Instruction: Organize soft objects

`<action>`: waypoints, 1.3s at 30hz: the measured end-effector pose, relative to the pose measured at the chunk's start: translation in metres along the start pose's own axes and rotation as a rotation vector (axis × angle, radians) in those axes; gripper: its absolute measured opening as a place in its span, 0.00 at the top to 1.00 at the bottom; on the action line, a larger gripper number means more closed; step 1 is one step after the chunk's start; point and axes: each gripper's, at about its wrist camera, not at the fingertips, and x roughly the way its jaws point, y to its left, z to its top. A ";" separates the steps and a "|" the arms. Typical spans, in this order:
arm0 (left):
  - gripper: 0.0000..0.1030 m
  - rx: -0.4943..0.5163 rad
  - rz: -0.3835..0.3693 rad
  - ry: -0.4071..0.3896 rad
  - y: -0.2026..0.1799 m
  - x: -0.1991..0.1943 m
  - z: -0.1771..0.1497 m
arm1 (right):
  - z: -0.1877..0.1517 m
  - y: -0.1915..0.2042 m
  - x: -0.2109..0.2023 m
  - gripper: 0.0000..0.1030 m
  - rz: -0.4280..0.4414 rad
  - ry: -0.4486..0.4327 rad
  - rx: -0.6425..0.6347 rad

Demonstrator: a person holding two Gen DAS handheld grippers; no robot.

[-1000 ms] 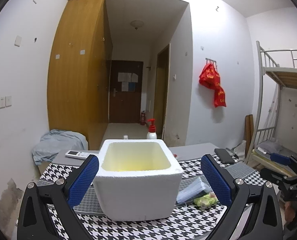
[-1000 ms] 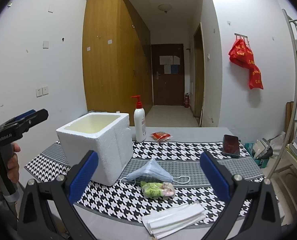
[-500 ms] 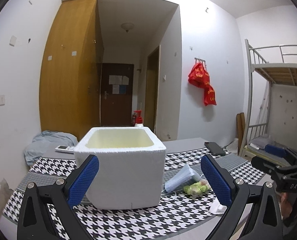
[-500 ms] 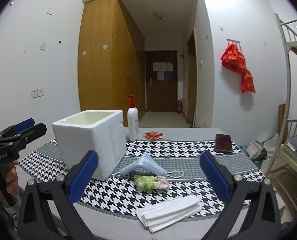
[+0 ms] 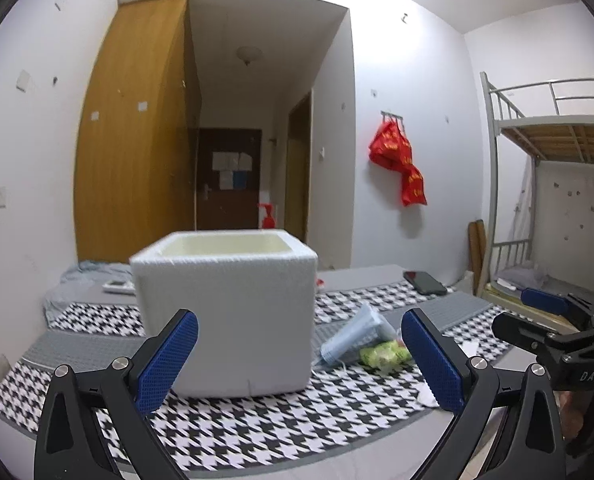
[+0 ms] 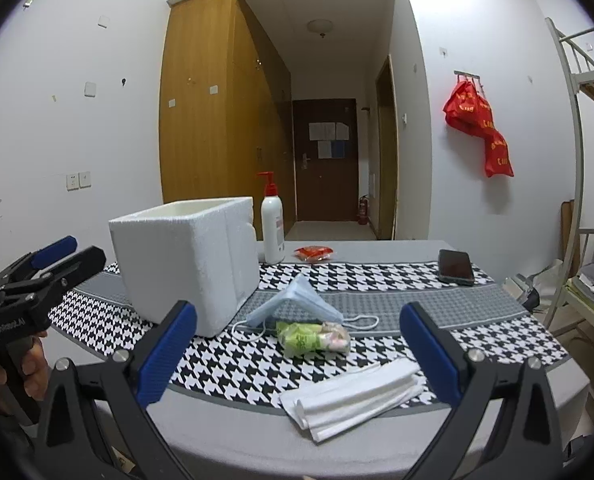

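Soft objects lie before us on the houndstooth tablecloth (image 6: 257, 368): a pale blue face mask (image 6: 297, 300) tented up just right of the white foam box (image 6: 185, 256), a green and pink packet (image 6: 317, 338) touching the mask's near edge, and a folded white cloth (image 6: 357, 396) nearer the table's front edge, apart from the packet. We hold our left gripper (image 5: 297, 360) low in front of the foam box (image 5: 225, 312), jaws spread wide and gripping nothing; between its blue pads (image 5: 165, 360) we see the box's front wall, with the mask (image 5: 353, 336) and packet (image 5: 385, 356) to its right. Our right gripper (image 6: 297, 356) hangs above the near edge of the table, jaws likewise released and empty, with the packet and cloth framed between its fingers (image 6: 429, 354). The box stands upright and open-topped; from this low angle we cannot tell what is inside. Behind it stands a white pump bottle (image 6: 272, 228) with a red top, a red packet (image 6: 313, 253) lies just right of the bottle, and a dark phone (image 6: 455, 266) rests far right on the cloth.
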 end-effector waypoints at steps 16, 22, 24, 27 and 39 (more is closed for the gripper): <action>0.01 0.058 -0.212 0.096 -0.054 0.040 -0.009 | -0.017 -0.049 -0.007 0.01 -0.155 0.048 0.049; 0.01 0.098 -0.329 0.168 -0.081 0.059 -0.011 | -0.023 -0.072 -0.014 0.00 -0.224 0.058 0.082; 0.01 0.110 -0.368 0.211 -0.090 0.069 -0.013 | -0.025 -0.080 -0.016 0.00 -0.246 0.063 0.093; 0.01 0.116 -0.426 0.274 -0.100 0.081 -0.017 | -0.028 -0.090 -0.014 0.00 -0.267 0.083 0.111; 0.01 0.136 -0.500 0.424 -0.127 0.116 -0.034 | -0.033 -0.113 -0.004 0.00 -0.273 0.108 0.138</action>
